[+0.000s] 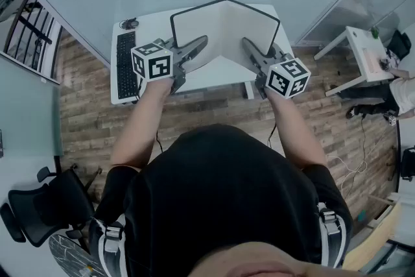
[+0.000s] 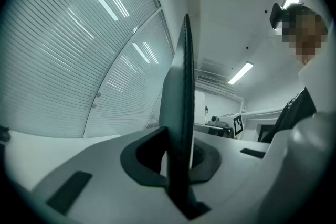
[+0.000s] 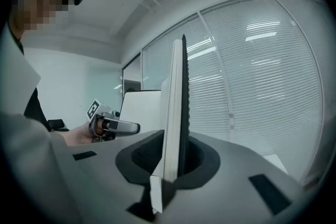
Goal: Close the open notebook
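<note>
Black-edged white notebook (image 1: pixel 224 34) stands upright, half-folded.

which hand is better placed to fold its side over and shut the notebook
Left, probably: both grip the notebook, but the left gripper pinches only a thin cover, the right gripper a thicker wad of pages, so the left half should swing over easier.

Notebook (image 1: pixel 227 29) stands open on my tabletop (image 1: pixel 214 78), spine on the far side. Its left cover sits in my left claw (image 1: pixel 203 41), its right cover in my right claw (image 1: pixel 246 43). Keyboard (image 1: pixel 125 65) lies at the tabletop's left end, left of the notebook.
</note>
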### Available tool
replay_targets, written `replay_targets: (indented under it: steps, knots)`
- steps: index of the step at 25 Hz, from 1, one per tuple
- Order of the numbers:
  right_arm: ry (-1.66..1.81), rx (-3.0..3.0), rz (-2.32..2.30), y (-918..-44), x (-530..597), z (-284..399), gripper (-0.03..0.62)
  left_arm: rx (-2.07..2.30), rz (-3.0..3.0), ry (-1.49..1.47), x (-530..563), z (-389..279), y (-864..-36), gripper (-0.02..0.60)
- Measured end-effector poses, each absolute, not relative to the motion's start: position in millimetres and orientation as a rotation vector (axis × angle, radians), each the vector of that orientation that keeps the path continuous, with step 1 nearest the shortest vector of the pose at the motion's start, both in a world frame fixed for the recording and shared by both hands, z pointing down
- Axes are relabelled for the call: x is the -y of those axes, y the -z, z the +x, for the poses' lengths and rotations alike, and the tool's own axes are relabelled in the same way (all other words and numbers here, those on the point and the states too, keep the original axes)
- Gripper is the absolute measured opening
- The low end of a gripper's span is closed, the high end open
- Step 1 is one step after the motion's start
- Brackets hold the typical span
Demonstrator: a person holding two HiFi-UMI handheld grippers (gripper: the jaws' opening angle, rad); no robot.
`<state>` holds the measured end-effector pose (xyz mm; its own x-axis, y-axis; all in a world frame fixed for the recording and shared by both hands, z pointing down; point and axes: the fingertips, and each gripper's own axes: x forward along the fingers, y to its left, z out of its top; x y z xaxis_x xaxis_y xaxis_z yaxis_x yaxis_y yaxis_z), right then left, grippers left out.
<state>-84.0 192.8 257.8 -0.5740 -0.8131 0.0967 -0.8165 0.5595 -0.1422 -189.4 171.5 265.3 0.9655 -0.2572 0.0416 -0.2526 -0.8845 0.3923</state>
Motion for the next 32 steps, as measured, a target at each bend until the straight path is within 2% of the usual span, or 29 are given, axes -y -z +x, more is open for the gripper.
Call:
replay_targets:
  steps: [18, 32]
  knots:
    - [-0.269, 2.735, 1.492, -257.9, -180.3, -85.6, 0.077, 0.280, 2.693, 0.018, -150.7, -186.3, -266.1, 0.039]
    - [-0.337, 2.733, 1.512, -280.1, -130.8, -15.2, 0.075, 0.321, 2.665, -0.029, -103.2, -114.2, -284.2, 0.040]
